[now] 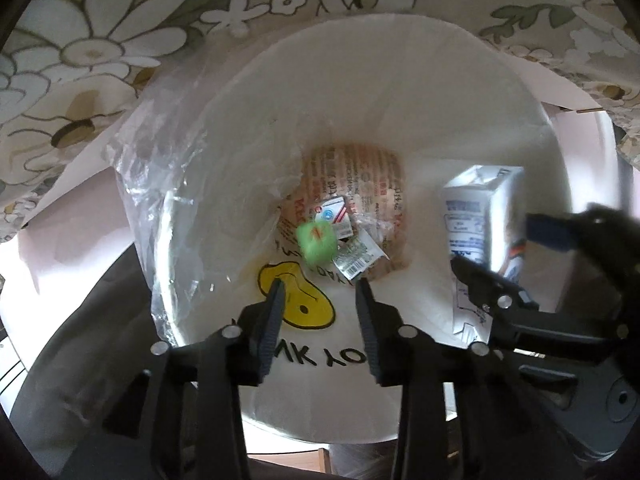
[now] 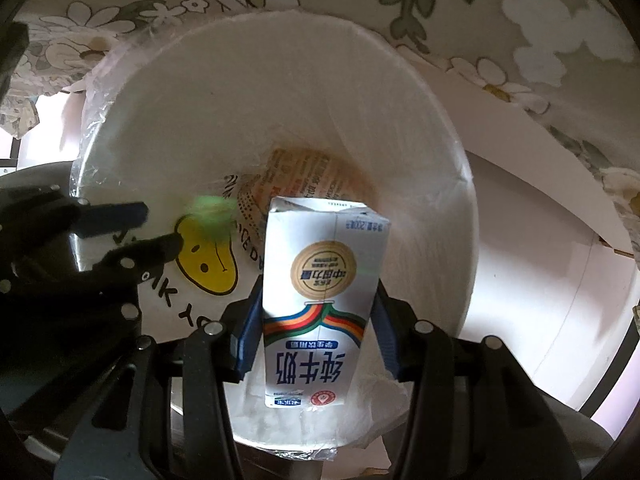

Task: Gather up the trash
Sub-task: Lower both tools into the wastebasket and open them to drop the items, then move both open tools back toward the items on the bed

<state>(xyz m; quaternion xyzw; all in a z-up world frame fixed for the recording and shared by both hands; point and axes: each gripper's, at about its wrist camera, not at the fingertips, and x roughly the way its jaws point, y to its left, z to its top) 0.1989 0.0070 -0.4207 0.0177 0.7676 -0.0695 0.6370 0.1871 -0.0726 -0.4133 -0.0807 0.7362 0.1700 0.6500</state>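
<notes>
A milk carton (image 2: 320, 300) is clamped between the jaws of the right gripper (image 2: 318, 328), held over the open bin (image 2: 460, 216) and not yet dropped. The left gripper (image 1: 320, 292) is released and empty; a green scrap (image 1: 316, 244) is seen, blurred, below it. Deeper in the bin, wrappers (image 1: 352, 256) already lie on the bottom.

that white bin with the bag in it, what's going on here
A person is collecting trash with two hand-held grippers over the white bin, which is lined with a plastic bag. The right gripper is clamped on a milk carton, held over the bin's opening and not yet dropped. The left gripper is open with nothing between its fingers; a small green piece, blurred, shows just beyond its tips, above the wrappers at the bottom of the bin.
</notes>
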